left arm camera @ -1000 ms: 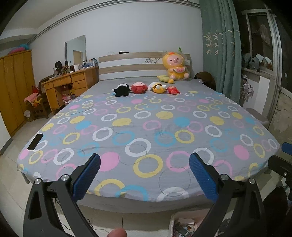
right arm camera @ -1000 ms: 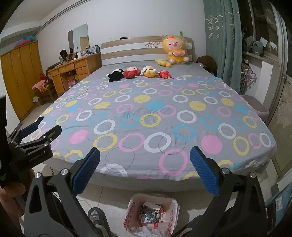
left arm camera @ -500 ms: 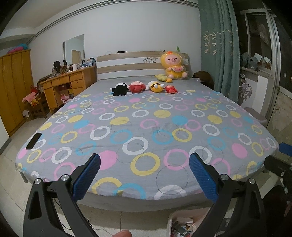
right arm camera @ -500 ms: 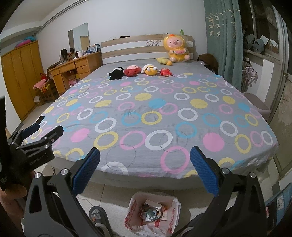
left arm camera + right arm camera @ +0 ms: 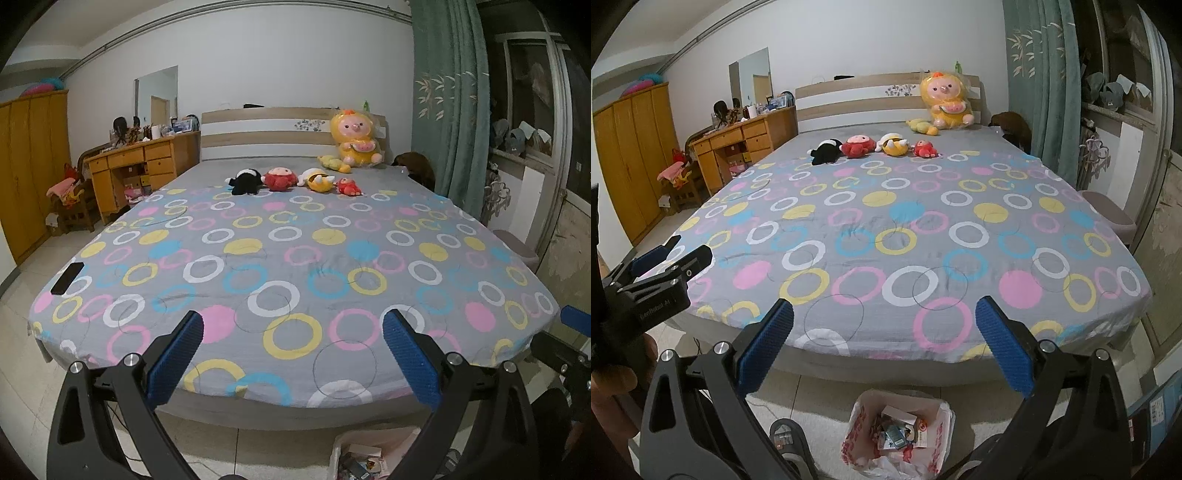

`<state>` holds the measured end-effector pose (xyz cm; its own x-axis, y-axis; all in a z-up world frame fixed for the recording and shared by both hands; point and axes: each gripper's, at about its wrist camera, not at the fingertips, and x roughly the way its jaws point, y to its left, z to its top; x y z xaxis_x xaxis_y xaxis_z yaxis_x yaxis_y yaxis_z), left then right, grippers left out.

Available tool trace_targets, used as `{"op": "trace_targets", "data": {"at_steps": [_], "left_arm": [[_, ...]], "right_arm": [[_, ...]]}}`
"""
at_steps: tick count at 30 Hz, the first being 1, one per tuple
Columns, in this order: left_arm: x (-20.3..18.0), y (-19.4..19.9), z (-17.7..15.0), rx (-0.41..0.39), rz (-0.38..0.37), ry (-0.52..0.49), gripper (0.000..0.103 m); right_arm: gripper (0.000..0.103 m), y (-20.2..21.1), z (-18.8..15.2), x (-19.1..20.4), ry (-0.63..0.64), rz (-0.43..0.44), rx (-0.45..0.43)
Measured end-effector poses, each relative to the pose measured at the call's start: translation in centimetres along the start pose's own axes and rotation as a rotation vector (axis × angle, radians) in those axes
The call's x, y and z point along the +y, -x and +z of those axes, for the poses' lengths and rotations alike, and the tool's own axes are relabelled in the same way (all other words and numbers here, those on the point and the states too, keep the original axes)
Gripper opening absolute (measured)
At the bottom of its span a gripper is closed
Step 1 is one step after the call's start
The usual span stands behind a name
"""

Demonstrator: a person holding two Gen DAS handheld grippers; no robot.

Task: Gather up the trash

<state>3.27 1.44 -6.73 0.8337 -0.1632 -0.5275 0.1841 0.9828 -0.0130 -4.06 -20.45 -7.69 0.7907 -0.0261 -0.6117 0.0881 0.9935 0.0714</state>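
A white plastic trash bag (image 5: 899, 439) with red print sits open on the floor at the foot of the bed, holding several wrappers and small boxes; its top edge (image 5: 364, 456) shows low in the left wrist view. My left gripper (image 5: 291, 354) is open and empty above the bed's foot edge. My right gripper (image 5: 884, 347) is open and empty too, above the bag. The left gripper (image 5: 661, 258) also appears at the left of the right wrist view. No loose trash shows on the bed.
A large bed (image 5: 295, 258) with a grey ringed sheet fills both views. A black phone (image 5: 67, 277) lies near its left edge. Several plush toys (image 5: 295, 179) line the head end. A wooden desk (image 5: 144, 166), wardrobe (image 5: 29, 173), curtain (image 5: 450, 110) and stool (image 5: 1108, 218) surround it.
Both grippers have drawn back and tilted slightly, so the bed sits a little farther off and the trash bag shows more fully. Both stay open and empty.
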Motion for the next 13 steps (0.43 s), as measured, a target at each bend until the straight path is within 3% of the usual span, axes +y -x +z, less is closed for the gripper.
{"op": "trace_targets", "data": {"at_steps": [13], "left_arm": [[-0.80, 0.03, -0.30, 0.010, -0.012, -0.020, 0.095]], "right_arm": [[0.096, -0.01, -0.48, -0.51, -0.016, -0.001, 0.012]]}}
